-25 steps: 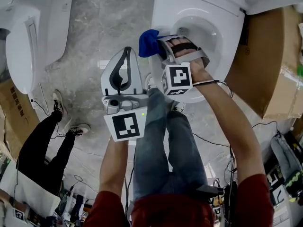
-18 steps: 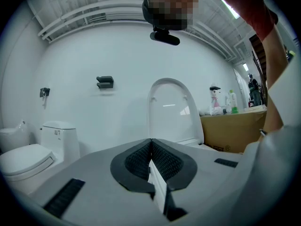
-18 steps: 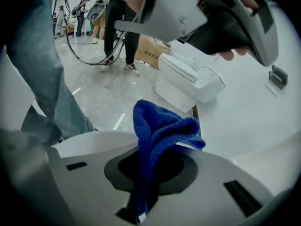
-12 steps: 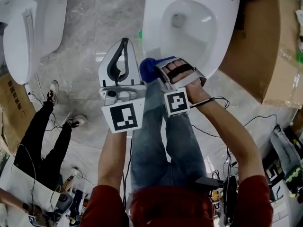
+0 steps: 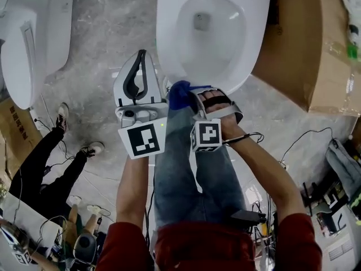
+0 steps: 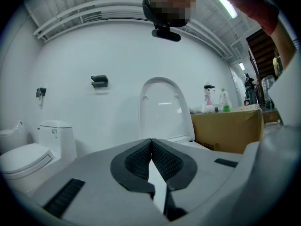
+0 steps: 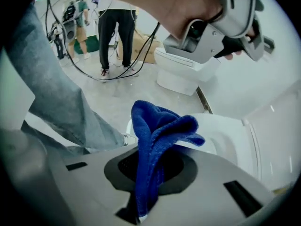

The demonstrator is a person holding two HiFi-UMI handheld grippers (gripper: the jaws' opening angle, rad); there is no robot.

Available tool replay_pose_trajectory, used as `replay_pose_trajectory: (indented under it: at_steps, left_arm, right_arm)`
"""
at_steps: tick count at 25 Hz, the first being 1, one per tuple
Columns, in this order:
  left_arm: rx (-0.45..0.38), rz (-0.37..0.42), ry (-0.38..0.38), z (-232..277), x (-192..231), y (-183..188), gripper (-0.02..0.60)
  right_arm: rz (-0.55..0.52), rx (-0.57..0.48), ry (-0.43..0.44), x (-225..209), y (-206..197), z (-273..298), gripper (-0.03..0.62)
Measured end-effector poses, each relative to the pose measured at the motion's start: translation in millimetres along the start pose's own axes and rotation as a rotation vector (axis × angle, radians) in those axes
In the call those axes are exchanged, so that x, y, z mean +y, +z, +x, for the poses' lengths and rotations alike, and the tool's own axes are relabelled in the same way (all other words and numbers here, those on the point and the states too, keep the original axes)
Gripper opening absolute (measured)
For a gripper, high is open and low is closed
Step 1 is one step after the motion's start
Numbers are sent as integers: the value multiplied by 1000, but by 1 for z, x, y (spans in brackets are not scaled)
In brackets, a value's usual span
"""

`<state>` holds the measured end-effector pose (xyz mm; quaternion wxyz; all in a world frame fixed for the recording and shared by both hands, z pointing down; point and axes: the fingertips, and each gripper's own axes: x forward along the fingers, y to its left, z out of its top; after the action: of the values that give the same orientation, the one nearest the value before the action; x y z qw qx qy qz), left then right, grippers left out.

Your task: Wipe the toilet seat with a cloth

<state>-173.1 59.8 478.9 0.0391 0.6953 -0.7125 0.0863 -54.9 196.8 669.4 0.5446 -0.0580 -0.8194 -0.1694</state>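
Dark right gripper [image 7: 149, 173] fingers [image 7: 123, 167] pinch a fluffy, folded blue cloth [image 7: 157, 126].

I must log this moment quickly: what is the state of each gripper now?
Left gripper: closed, jaws together, holding nothing.
Right gripper: closed on the blue cloth.
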Motion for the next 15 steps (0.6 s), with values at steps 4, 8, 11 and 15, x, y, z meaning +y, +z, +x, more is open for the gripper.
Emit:
replay_pose_trajectory:
  at_steps: [4,8,11,15]
  left_arm:
    - [0,-12,-24,4,-15,-4,15]
    - [9,-1,-72,6,-36,-5,15]
    - [11,2,-99,10,-51,-4,17]
    - [11,1,-129,16,-68,-3,15]
  right_arm:
    - [366,-3,-19,3,-18,-9,57]
    - [772,-17,-45,-4,-52,-22,57]
    - [924,-5,-82,-11,-84,-32,57]
    - [1068,7,-126,-21,-119,-41,57]
